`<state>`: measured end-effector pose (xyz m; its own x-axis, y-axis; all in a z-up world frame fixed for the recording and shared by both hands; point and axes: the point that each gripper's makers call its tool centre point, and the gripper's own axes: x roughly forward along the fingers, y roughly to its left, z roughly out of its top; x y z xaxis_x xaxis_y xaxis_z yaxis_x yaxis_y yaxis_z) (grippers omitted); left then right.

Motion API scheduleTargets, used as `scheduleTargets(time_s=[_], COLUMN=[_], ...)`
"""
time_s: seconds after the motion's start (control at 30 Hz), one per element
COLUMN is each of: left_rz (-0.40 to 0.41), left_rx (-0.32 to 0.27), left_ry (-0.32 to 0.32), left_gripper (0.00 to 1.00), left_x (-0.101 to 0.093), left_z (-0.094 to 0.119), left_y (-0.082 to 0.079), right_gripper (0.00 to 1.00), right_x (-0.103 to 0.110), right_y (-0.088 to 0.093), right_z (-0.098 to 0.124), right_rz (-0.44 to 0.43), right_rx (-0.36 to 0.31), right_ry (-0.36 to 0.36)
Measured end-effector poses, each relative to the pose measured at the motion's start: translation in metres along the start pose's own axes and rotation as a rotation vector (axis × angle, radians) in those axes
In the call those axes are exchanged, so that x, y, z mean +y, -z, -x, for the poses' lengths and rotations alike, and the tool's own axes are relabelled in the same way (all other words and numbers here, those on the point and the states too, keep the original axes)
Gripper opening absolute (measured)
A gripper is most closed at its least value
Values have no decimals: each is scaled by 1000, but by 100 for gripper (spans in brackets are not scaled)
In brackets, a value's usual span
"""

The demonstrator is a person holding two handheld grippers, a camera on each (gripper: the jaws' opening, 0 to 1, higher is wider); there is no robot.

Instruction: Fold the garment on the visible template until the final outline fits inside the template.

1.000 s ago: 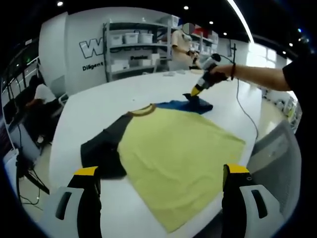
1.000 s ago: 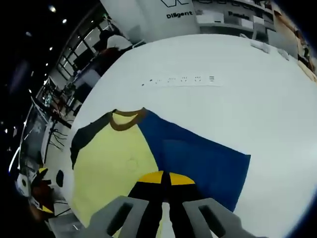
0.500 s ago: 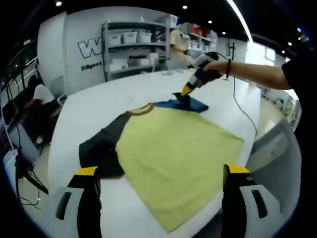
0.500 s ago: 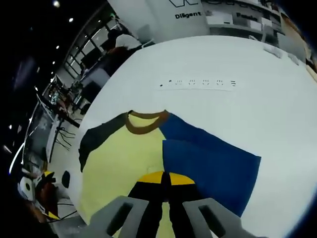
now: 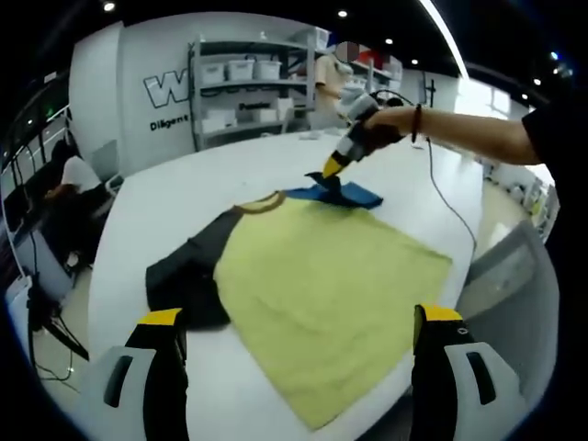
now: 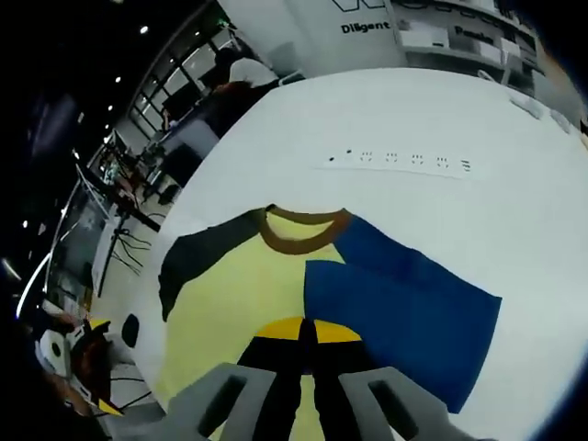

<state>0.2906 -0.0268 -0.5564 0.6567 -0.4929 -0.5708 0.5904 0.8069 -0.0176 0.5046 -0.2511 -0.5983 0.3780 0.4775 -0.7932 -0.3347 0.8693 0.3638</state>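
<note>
garment flat on table; shelves behind, perhaps against wall.

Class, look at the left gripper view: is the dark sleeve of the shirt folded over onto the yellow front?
No. The dark sleeve lies spread flat on the white table, out to the side of the yellow front.

A large white desk with a rounded edge occupies the middle of the room. Behind it stands a white wall bearing large lettering, and against that wall a metal shelf rack loaded with white bins. The ceiling is dark, with small round spotlights and one long light strip. Bright windows line the far side. At the left edge, a seated person works at another station.
</note>
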Motion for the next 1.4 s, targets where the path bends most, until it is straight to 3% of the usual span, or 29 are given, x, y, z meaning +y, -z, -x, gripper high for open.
scheduleTargets(time_s=[0.73,1.4], left_rz=[8,7], left_rx=[-5,-8], left_ry=[-10,6], left_gripper=[99,98], left_x=[3,1], left_z=[0,-4], left_y=[0,-1], right_gripper=[0,0], right_x=[58,117], right_y=[-6,0], right_z=[-25,-46], right_rz=[56,106], right_rx=[23,43], right_ry=[-54,-91])
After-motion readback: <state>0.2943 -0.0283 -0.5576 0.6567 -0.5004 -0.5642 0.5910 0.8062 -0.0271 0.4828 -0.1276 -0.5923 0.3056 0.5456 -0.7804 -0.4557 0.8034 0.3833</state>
